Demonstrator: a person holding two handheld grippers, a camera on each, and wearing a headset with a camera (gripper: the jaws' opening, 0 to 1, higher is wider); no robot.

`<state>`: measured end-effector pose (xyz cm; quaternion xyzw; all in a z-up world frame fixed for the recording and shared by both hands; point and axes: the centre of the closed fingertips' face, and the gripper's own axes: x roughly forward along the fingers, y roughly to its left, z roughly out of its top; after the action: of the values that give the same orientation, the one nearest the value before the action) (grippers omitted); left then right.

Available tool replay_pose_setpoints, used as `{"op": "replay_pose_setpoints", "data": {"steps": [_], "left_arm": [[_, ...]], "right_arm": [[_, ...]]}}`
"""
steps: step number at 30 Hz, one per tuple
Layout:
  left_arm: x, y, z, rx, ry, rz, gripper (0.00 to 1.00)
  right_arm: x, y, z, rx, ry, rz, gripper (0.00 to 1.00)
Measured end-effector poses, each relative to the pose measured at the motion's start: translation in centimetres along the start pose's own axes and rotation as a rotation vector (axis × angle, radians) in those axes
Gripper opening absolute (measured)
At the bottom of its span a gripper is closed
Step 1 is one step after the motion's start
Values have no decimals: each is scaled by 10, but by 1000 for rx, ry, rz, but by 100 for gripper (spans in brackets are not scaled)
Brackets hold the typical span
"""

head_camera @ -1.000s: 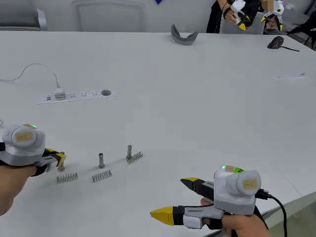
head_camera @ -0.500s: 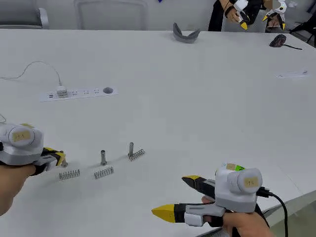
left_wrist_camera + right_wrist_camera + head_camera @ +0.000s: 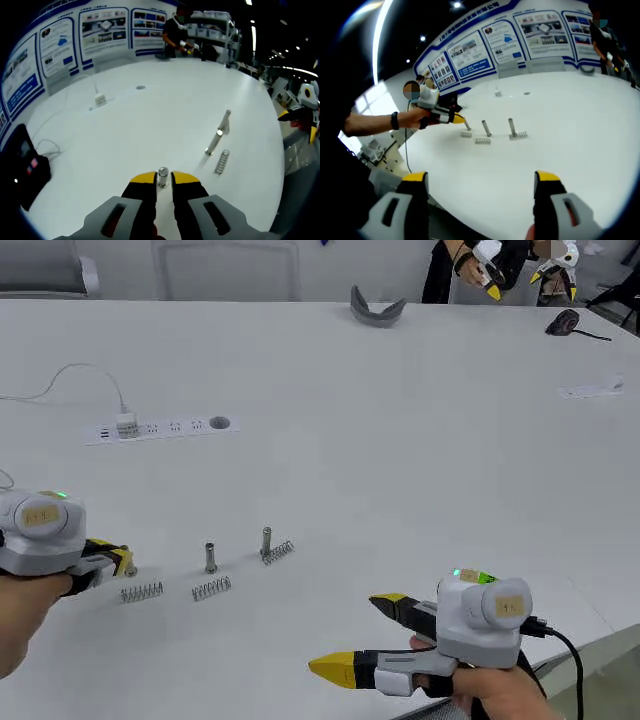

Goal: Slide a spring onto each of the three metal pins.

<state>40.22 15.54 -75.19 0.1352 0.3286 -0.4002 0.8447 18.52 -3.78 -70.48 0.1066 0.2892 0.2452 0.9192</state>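
Observation:
Three short metal pins stand in a row on the white table: the left pin, the middle pin and the right pin. A spring lies flat next to each: the left spring, the middle spring and the right spring. My left gripper is low at the left, and its jaws are shut on the left pin's top. My right gripper is open at the near right, holding nothing, well away from the pins.
A white power strip with a plug and cable lies beyond the pins. Far back are a grey curved piece, a dark mouse and a person with grippers. The table edge runs close by my right gripper.
The head view has shifted slightly. My left gripper stays at the left pin and my right gripper stays open in about the same place.

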Motion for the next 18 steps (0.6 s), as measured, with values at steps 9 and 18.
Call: {"op": "replay_pose_setpoints", "data": {"steps": [9,18], "left_arm": [[5,1,1,-49,-52,9,11],[6,-3,3,-17,-48,4,8]], "right_arm": [[-1,2,-5,0,10,2,89],[-1,2,-7,-2,13,-2,89]]}}
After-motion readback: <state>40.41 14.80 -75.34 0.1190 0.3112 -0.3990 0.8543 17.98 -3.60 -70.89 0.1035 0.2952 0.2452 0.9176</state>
